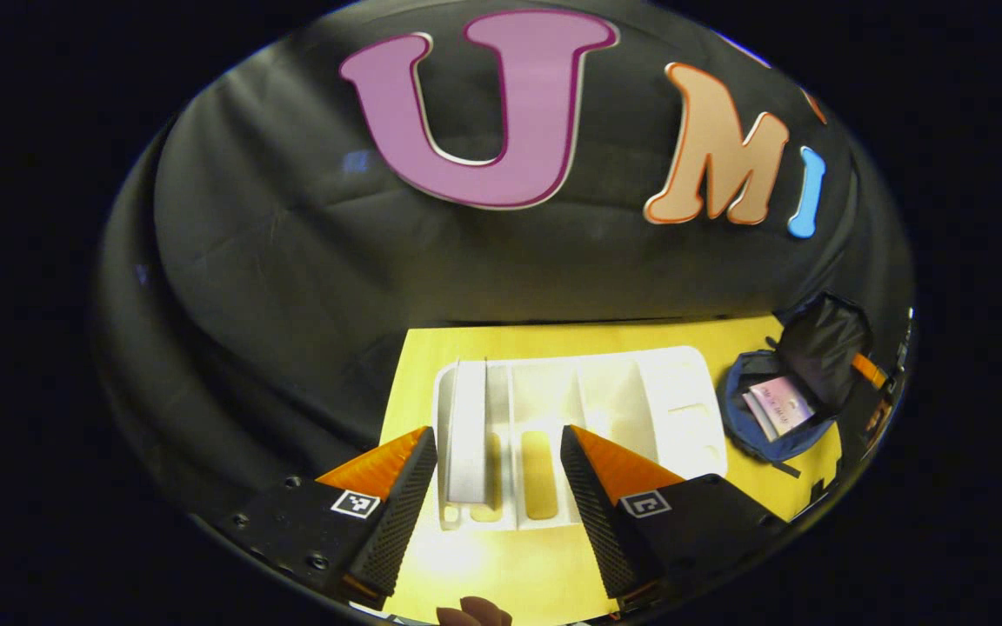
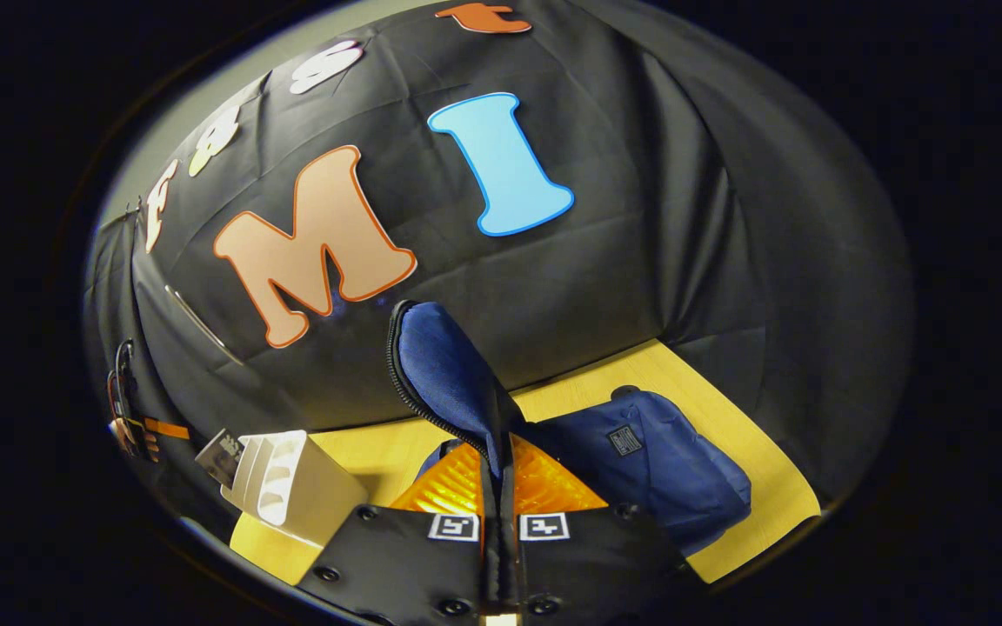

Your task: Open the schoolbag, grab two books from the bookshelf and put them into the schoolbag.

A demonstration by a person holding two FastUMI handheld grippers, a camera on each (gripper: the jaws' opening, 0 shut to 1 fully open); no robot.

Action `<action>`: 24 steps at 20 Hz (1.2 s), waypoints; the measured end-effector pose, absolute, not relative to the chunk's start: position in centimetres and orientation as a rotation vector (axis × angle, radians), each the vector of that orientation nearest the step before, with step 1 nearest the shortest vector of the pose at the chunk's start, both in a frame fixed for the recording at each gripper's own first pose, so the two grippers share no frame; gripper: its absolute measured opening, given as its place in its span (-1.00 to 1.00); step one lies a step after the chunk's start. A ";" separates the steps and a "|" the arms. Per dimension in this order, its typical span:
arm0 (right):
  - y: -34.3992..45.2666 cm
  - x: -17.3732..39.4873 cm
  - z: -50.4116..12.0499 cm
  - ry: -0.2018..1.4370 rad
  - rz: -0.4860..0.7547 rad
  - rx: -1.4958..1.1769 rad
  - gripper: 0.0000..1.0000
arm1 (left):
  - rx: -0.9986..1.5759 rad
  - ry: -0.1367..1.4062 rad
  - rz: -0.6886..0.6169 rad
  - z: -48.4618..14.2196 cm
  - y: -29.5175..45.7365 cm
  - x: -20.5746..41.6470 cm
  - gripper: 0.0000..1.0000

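Both views overlook bookshelf [image 1: 579,417] (schoolbag [image 2: 657,469] closer right).

— What do we see carrying everything?
— A yellow surface [image 1: 484,556], set against the booth's black cloth wall.

— And what rests on it?
— We see a white bookshelf [image 1: 605,409] lying flat, its compartments facing up, with one pale book [image 1: 468,430] in its leftmost slot. Well to its right sits a dark blue schoolbag [image 1: 771,417], flap open, a pink book [image 1: 781,406] showing inside.
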State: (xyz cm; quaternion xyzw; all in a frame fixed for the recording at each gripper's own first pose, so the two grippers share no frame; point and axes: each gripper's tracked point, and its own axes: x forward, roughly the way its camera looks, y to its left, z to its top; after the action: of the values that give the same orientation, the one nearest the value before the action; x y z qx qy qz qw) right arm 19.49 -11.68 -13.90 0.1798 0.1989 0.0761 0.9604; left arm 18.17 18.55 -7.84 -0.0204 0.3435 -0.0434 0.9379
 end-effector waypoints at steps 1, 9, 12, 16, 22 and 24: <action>-11.7 19.5 -13.9 0.404 0.150 0.367 -0.94 | -0.059 0.722 -0.088 -8.5 18.5 18.7 0.68; -11.4 19.3 -14.0 0.417 0.150 0.346 -0.94 | -0.057 0.867 -0.074 -14.0 18.9 20.8 0.68; -11.6 19.2 -14.0 0.416 0.144 0.351 -0.94 | -0.070 0.917 -0.070 -15.5 18.9 21.4 0.69; -12.0 19.0 -14.0 0.415 0.137 0.351 -0.93 | -0.062 0.949 -0.064 -16.6 18.9 21.7 0.70; -12.1 19.0 -14.0 0.415 0.129 0.350 -0.94 | -0.064 0.990 -0.073 -17.2 18.7 21.7 0.65; -12.1 19.1 -14.0 0.415 0.128 0.347 -0.94 | -0.064 1.007 -0.072 -17.5 18.6 21.6 0.61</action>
State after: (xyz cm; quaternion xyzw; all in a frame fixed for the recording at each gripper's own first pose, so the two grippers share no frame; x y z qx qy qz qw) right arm 19.08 -12.06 -14.00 0.1714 0.2047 0.0632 0.9616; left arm 21.56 18.64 -17.50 -0.0306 0.4822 -0.0344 0.8749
